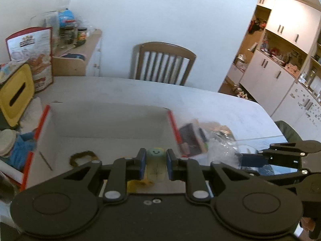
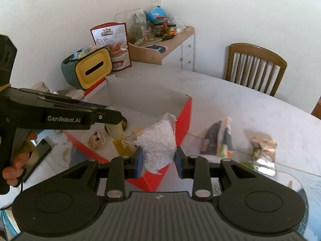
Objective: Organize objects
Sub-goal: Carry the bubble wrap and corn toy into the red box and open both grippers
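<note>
Fingers of both grippers are closed on something: the left gripper (image 1: 155, 163) holds a small yellow-green toy with a smiling face (image 1: 156, 155), and the right gripper (image 2: 158, 161) holds a clear bag of white granules (image 2: 158, 146). The landmark for all places is the open box with red edges (image 1: 172, 124) on the bench (image 1: 220, 108). The toy hangs over the near part of the box, above its white floor, where a brown ring-shaped thing (image 1: 83, 156) and a thin stick (image 1: 45, 160) already lie. The bag hangs over the near red corner of the box; in the right wrist view its lower part is in front of the rim, so I cannot tell if it is already fully above the inside. I judge the step in hand is to bring both things into the box. To do it well, each hand should go further over the rim before letting go, lower the thing close to the floor of the box, and release it on a free place; the bag is soft and may catch on the red edge. Outside the box, to its right, a dark packet (image 2: 215, 138) and a shiny foil packet (image 2: 262, 154) wait on the bench. On the left gripper I read "GenRobot.AI". A printed pouch (image 2: 116, 44) stands behind the box, its text too blurred to read.
</note>
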